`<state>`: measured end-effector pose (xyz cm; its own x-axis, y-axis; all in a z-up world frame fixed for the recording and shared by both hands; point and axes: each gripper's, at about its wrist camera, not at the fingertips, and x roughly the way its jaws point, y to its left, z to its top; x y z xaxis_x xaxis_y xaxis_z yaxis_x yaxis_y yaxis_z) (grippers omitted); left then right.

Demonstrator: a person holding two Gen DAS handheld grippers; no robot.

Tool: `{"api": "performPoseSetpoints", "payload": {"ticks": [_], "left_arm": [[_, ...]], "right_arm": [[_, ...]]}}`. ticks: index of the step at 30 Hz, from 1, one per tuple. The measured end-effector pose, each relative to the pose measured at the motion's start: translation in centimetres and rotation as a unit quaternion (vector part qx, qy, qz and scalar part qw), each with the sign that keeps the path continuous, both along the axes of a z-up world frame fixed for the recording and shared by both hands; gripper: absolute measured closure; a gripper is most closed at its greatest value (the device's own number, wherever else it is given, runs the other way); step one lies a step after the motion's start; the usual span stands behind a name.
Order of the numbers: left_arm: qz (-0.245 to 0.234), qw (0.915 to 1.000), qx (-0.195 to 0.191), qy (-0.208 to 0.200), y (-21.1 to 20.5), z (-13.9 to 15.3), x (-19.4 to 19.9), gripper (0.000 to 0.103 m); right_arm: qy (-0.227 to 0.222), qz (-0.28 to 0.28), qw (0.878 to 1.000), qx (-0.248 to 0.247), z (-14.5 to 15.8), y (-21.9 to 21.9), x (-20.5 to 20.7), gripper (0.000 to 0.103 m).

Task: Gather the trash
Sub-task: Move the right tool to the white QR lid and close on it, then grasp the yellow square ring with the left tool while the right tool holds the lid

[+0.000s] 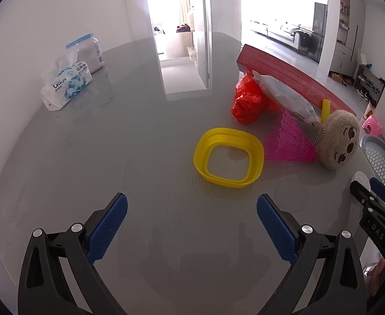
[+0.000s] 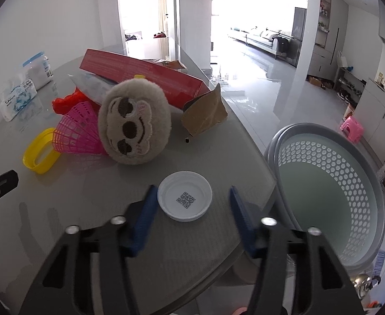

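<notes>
Grey table beside perforated basket, bright hallway beyond.

One white lid with a printed code. One yellow ring-shaped lid. One pink shuttlecock. One plush sloth head. One crumpled red bag. One long red box. One torn cardboard piece. One tissue pack. One blue-lidded jar. One grey perforated basket.

Right claw reads "DAS" — white lid, QR code.
</notes>
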<state>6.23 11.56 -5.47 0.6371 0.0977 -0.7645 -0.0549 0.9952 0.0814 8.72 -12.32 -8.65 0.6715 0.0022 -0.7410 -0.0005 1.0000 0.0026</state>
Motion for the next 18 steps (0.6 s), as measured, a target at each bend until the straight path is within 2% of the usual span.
{"api": "performPoseSetpoints", "payload": {"ticks": [9, 14, 18], "left_arm": [[-0.013, 0.9999, -0.01, -0.003, -0.5, 0.0, 0.6, 0.006], [-0.018, 0.9995, -0.025, 0.011, -0.7, -0.5, 2.0, 0.006], [-0.025, 0.9994, -0.016, 0.016, -1.3, -1.0, 3.2, 0.006]], "right_arm": [[-0.003, -0.007, 0.999, 0.037, 0.8, -1.2, -1.2, 0.064], [-0.008, -0.009, 0.999, 0.05, 1.7, -2.0, -2.6, 0.064], [-0.004, -0.008, 0.998, 0.059, 2.0, -2.5, -3.2, 0.064]]}}
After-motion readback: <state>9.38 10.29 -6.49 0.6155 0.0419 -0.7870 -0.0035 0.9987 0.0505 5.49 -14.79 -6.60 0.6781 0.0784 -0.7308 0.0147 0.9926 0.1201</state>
